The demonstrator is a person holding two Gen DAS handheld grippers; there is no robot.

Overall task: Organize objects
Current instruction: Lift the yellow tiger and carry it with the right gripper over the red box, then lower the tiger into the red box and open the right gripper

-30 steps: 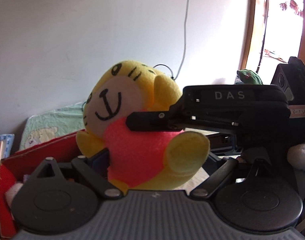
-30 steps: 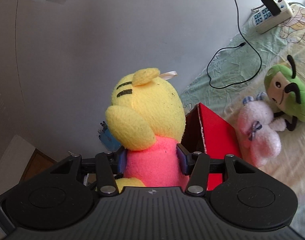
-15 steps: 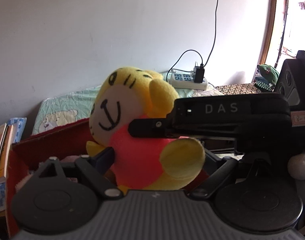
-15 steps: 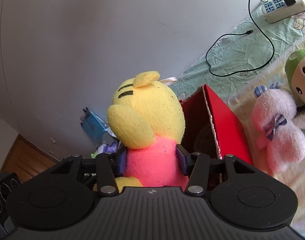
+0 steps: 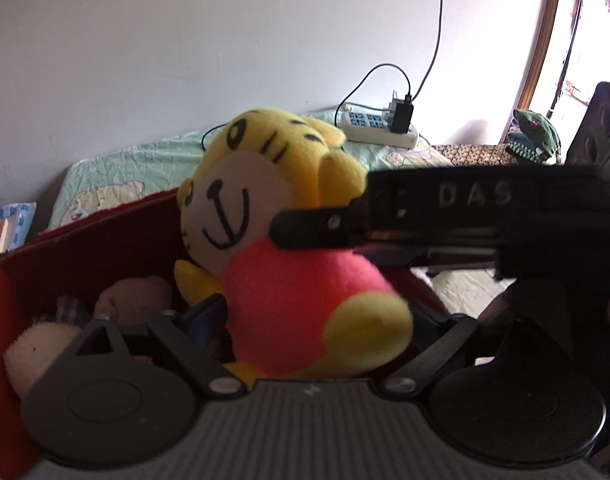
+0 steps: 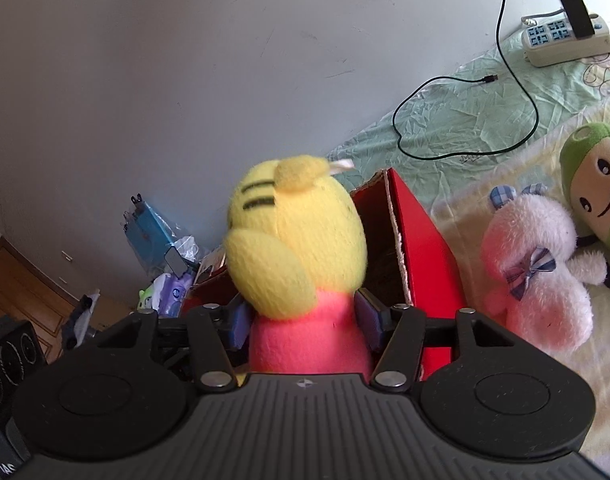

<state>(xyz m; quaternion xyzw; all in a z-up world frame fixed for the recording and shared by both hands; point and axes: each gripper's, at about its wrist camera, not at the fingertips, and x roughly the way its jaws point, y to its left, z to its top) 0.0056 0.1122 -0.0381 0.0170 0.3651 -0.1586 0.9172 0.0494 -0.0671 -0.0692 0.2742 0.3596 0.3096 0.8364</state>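
Observation:
A yellow tiger plush (image 5: 305, 300) with a pink body hangs over the open red box (image 5: 85, 248). My right gripper (image 6: 305, 320) is shut on the plush's pink body (image 6: 305, 344), its blue pads pressing both sides. In the left wrist view that gripper reaches in from the right, one finger (image 5: 305, 228) across the plush's neck. My left gripper (image 5: 317, 316) is open, its fingers spread wide on either side of the plush; the right finger is mostly hidden behind it. The red box's wall (image 6: 425, 248) shows just behind the plush in the right wrist view.
Pale soft toys (image 5: 37, 344) lie inside the box. On the bed beside it sit a pink plush with a checked bow (image 6: 537, 268) and a green plush (image 6: 593, 184). A power strip (image 6: 565, 40) and black cable (image 6: 465, 120) lie by the wall. Clutter (image 6: 149, 232) sits left of the box.
Both grippers and the plush have come down toward the red box, whose inside now shows. The plush's head has tipped over in the left wrist view. The right grip is unchanged.

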